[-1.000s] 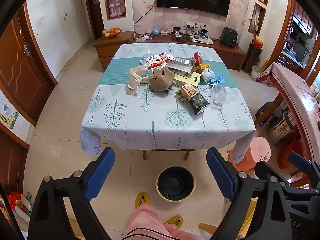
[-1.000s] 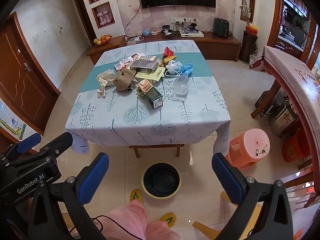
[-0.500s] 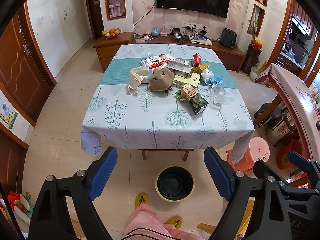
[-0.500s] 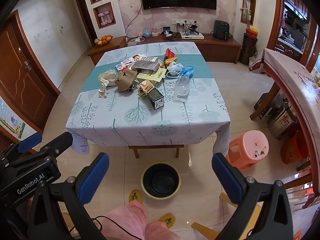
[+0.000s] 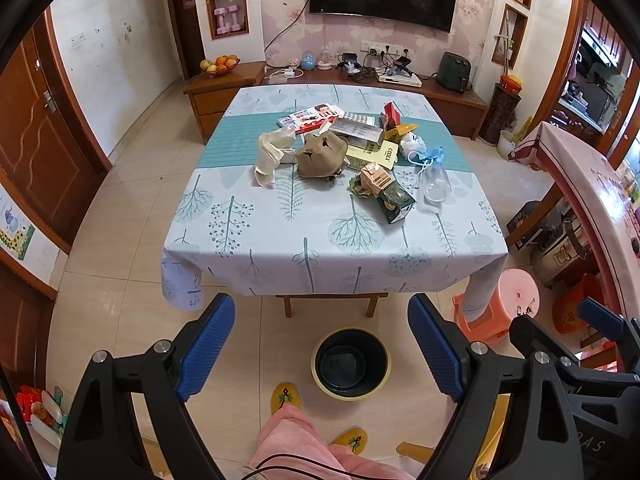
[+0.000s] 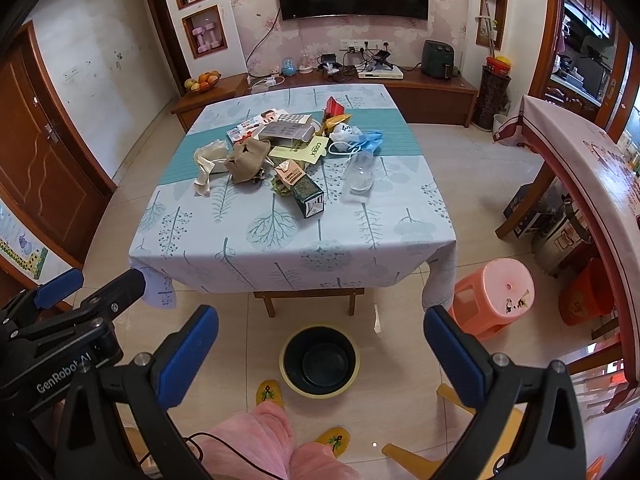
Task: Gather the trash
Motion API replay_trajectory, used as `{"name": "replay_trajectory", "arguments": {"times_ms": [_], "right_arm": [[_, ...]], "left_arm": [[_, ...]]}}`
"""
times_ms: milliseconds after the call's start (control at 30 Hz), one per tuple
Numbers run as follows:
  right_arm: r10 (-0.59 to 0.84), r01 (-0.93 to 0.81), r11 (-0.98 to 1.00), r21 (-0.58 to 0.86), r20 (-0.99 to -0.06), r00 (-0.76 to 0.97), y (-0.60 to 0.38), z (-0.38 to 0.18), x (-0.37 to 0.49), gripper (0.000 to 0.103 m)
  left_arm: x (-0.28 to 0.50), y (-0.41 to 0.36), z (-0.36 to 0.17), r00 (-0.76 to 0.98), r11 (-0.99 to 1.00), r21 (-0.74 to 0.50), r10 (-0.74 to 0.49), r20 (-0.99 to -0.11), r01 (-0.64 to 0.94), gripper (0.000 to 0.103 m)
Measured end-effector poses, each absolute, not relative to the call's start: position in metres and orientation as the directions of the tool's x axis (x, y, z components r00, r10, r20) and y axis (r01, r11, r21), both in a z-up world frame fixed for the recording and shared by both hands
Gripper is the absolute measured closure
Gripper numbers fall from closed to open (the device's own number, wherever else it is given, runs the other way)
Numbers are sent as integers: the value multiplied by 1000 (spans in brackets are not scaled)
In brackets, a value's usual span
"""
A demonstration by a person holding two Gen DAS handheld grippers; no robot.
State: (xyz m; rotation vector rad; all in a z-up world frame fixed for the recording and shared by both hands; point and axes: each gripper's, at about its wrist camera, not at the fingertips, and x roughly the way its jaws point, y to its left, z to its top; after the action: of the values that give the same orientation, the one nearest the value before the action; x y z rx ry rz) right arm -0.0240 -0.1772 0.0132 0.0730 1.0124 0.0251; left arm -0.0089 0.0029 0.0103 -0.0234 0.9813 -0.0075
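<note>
Both grippers are spread wide and empty. The left gripper (image 5: 322, 340) and right gripper (image 6: 320, 350) hang over the floor, nothing between the fingers; the trash bin (image 5: 351, 364) sits on the tiles just past the fingertips, between them, at the person's slippers.

All the trash is well beyond the fingers, bunched on the far half of the table (image 5: 280, 248):
- Green carton (image 5: 394, 200), lying on its side, nearest item. Judged light, fairly stiff card; take it across the narrow faces, squeeze gently or it caves.
- Crumpled brown paper bag (image 5: 322, 155), left of the carton. Soft, light, no clean edge; pinch a raised fold on top.
- Beige cloth or wrapper (image 5: 270, 156), furthest left. Limp, will dangle; grab mid-length.
- Clear plastic cup (image 5: 436, 182), on its side right of the carton. Thin, slippery, could roll; clamp over the rim.
- Blue face mask (image 5: 432, 156) behind the cup. Floppy, the ear loops may snag neighbours.
- Flat stuff at the back: yellow packet (image 5: 380, 154), snack box (image 5: 312, 116). Hard to get a finger under on a tablecloth; slide to an edge or lift a corner.

Versus a second back: the left fingers sit slightly narrower and the view of the table is framed a touch higher; the right gripper's framing has barely shifted. Table contents unchanged, nothing collected, bin looks empty.
</note>
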Motion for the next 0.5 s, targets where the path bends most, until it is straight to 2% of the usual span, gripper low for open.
{"name": "replay_trajectory", "arguments": {"times_ms": [500], "right_arm": [[54,10,997,71,-845,532,-175,16,-24,0]], "left_arm": [[-11,4,9,557,1000,-22,-16,-830,-4,17]]}}
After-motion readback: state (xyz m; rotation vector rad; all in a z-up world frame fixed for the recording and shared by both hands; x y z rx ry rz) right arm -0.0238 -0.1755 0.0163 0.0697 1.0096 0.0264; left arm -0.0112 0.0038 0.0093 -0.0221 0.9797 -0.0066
